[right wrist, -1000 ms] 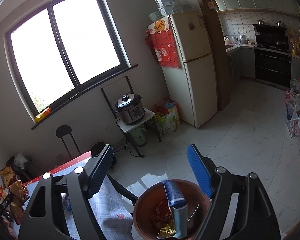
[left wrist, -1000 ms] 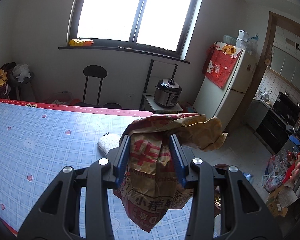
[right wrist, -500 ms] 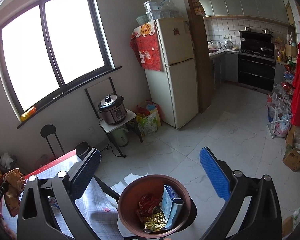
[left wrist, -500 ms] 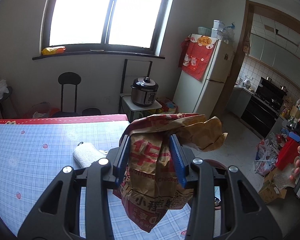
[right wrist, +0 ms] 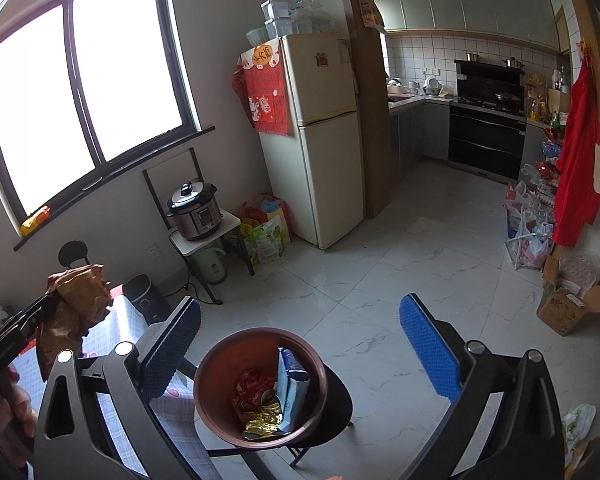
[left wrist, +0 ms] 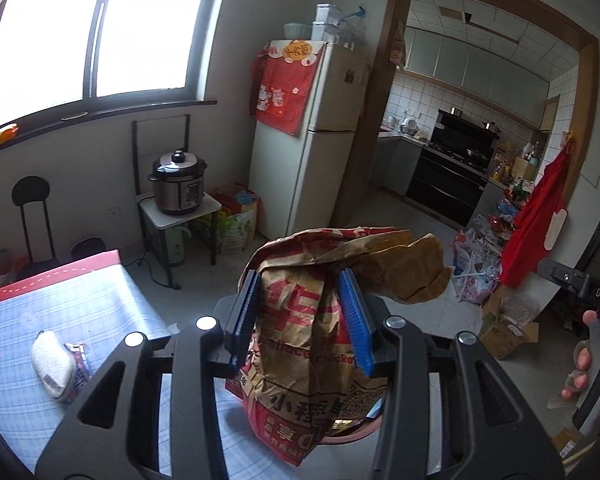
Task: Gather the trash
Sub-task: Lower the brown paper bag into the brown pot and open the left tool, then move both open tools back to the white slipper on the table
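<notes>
Trash already fills part of my brown bin [right wrist: 256,388]: a red wrapper [right wrist: 252,386], a crumpled gold foil [right wrist: 262,420] and a blue-and-white pack [right wrist: 292,380] standing on end against the far wall. The bin sits on a dark stool [right wrist: 336,404] on the floor, just off the corner of the bench [left wrist: 84,304].

My left gripper [left wrist: 304,316] is clamped on a crumpled paper bag [left wrist: 308,340], brown with red print, the blue pads pressing its middle from both sides. The bag's top flops over to the right above the pads, and its bottom hangs below them. Under the bag I can see a sliver of the bin's rim, so the bag hangs over the bin.

My right gripper [right wrist: 300,344] is spread wide with nothing between its pads, held above the bin, which shows in the gap.

On the bench lie a white cloth [left wrist: 52,360] and, touching it, a small wrapper [left wrist: 80,364].
</notes>
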{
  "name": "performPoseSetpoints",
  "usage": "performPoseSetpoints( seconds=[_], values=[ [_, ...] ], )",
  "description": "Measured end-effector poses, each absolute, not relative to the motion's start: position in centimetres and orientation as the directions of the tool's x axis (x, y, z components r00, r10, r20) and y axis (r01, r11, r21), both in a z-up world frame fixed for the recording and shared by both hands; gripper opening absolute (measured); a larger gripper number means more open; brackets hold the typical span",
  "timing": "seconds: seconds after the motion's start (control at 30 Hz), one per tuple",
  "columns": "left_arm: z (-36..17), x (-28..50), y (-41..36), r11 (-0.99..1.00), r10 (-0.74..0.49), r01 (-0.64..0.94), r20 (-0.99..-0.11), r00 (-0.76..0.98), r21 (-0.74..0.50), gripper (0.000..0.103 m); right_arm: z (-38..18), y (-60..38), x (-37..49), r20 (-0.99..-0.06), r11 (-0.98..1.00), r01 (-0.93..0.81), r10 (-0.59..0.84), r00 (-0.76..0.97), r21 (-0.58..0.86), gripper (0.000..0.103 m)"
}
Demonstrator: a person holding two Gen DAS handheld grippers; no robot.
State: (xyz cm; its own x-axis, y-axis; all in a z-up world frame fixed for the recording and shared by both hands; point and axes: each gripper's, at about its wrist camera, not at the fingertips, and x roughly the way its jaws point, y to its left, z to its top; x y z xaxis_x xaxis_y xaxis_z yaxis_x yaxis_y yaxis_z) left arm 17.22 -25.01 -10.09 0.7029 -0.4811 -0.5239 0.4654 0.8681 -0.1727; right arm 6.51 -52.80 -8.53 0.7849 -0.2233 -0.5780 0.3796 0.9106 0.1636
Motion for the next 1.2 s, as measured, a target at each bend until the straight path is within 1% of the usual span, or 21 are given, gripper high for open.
performPoseSetpoints(
  seconds=[0.13,0.2,0.27,0.3,0.33,0.37,0.4,0.5,0.73,0.93,1.2],
  values=[
    [-11.1,18.3,-30.1,0.848,-0.506,0.502,-0.538,0.674,-0.169,0.043,-8.9,-54.8,5.3,-0.587,0.902,0.407,-0.252,0.769,0.145,0.097],
    [-11.5,18.8,-32.0,0.847,-0.504,0.507,-0.544,0.671,-0.159,0.047,-9.1,-55.8,4.8,-0.591,0.896,0.421,-0.265,0.762,0.140,0.097],
    [-11.6,19.2,-33.1,0.840,-0.518,0.513,-0.534,0.668,-0.174,0.083,-9.2,-56.8,4.4,-0.592,0.891,0.431,-0.271,0.759,0.145,0.097],
    [-11.4,19.2,-33.4,0.841,-0.522,0.511,-0.521,0.676,-0.178,0.088,-9.3,-57.1,4.2,-0.592,0.888,0.434,-0.272,0.759,0.148,0.097],
    [-11.3,19.1,-33.5,0.842,-0.522,0.510,-0.510,0.684,-0.177,0.089,-9.3,-57.4,4.2,-0.591,0.887,0.436,-0.272,0.760,0.153,0.097],
    [-11.2,19.1,-33.6,0.844,-0.518,0.508,-0.507,0.689,-0.173,0.094,-9.4,-57.6,4.1,-0.590,0.886,0.436,-0.270,0.761,0.156,0.097],
    [-11.0,19.1,-33.6,0.847,-0.513,0.504,-0.506,0.693,-0.168,0.096,-9.5,-57.7,4.2,-0.589,0.886,0.435,-0.268,0.762,0.159,0.097],
    [-10.9,18.9,-32.7,0.863,-0.488,0.479,-0.504,0.712,-0.159,0.097,-10.0,-57.5,4.4,-0.594,0.890,0.423,-0.250,0.765,0.170,0.097],
    [-10.6,18.3,-28.8,0.905,-0.414,0.396,-0.540,0.733,-0.155,0.097,-10.8,-55.0,5.5,-0.611,0.911,0.372,-0.194,0.768,0.179,0.097],
    [-10.0,17.5,-23.8,0.934,-0.348,0.335,-0.547,0.761,-0.128,0.097,-11.4,-51.3,6.6,-0.631,0.926,0.325,-0.140,0.763,0.189,0.097],
    [-9.5,16.0,-16.7,0.961,-0.270,0.250,-0.563,0.781,-0.114,0.097,-12.4,-45.4,7.9,-0.667,0.952,0.258,-0.085,0.740,0.166,0.097]
  ],
)
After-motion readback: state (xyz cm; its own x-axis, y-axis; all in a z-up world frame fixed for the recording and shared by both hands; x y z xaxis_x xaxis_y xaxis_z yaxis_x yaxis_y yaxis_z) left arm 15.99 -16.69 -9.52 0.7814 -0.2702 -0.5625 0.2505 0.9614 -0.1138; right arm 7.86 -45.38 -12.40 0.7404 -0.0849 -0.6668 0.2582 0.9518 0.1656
